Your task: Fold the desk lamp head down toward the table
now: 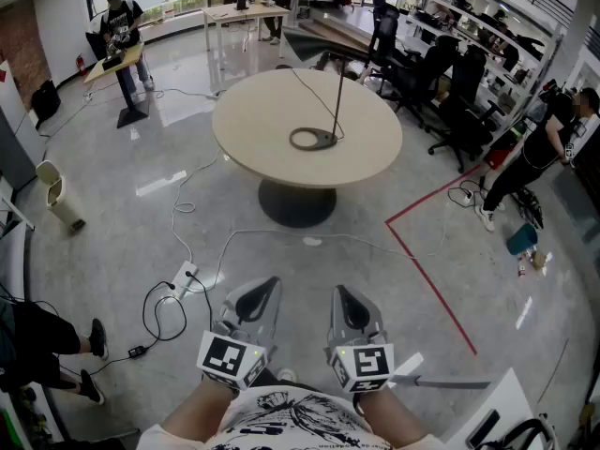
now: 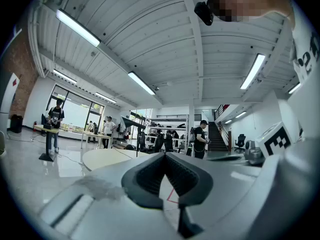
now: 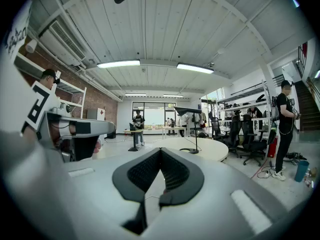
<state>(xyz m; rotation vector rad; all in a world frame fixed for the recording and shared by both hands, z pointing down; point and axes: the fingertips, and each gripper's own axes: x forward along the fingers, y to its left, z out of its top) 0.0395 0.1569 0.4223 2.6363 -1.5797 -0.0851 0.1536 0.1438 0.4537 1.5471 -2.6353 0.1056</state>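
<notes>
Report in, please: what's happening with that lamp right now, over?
Left gripper and right gripper shut, empty, at the waist. Desk lamp upright on the round table, untouched, out of reach. Cables on the floor between.

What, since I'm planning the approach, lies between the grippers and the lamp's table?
In the head view, grey floor crossed by a thin white cable.

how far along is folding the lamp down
Nothing done yet: the thin black desk lamp stands upright on the round beige table, its head raised. Nothing in hand: left gripper and right gripper are shut, empty, short of the table. Approach, grasp and fold remain.
</notes>
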